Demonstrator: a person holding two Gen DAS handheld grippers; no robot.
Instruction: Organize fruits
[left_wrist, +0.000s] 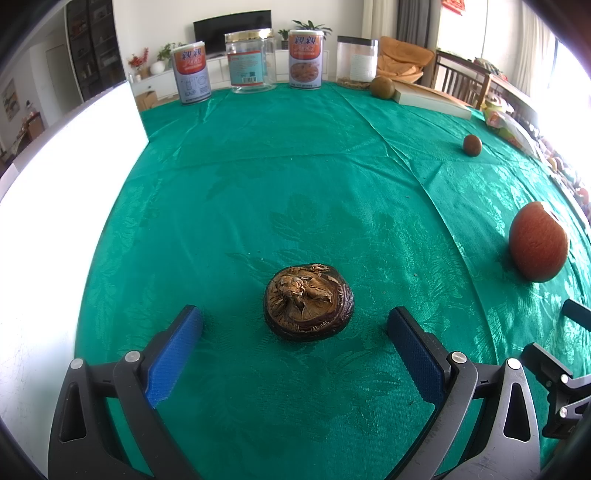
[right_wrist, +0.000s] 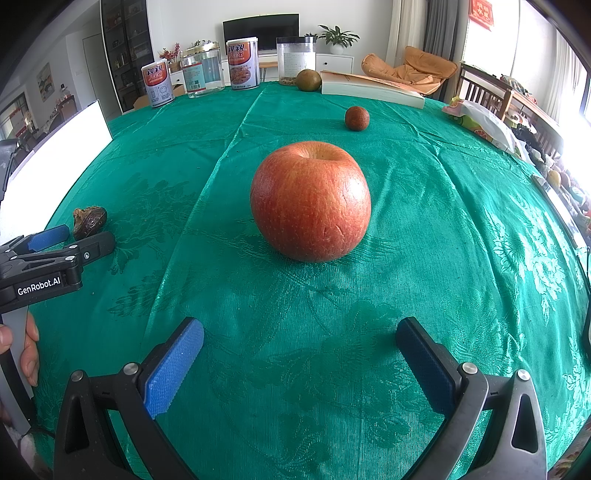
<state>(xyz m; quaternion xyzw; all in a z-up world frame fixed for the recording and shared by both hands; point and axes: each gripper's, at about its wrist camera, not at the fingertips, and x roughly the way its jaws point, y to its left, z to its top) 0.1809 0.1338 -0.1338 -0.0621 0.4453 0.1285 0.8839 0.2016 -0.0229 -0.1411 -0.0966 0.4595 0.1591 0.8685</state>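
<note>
Blue pads of my left hand-held gripper (left_wrist: 294, 325) stand apart, a dried brown fruit (left_wrist: 308, 301) between them, untouched. Right hand-held gripper (right_wrist: 300, 334), also apart, faces the apple (right_wrist: 310, 201) just ahead. Nothing gathered yet, I judge; fruits lie scattered on the table (right_wrist: 461, 258).

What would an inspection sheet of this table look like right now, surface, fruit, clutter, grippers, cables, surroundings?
Surface: green tablecloth, creased.
Job's things: apple upright; dried brown fruit; small brown fruit; green-brown fruit beside the book. All apart.
Clutter: two cans, two clear jars, a printed bag.
Grippers: left gripper open, flanking the dried fruit; right gripper open, short of the apple.
Cables: nothing seen.
Surroundings: television, chairs, potted plants.
</note>
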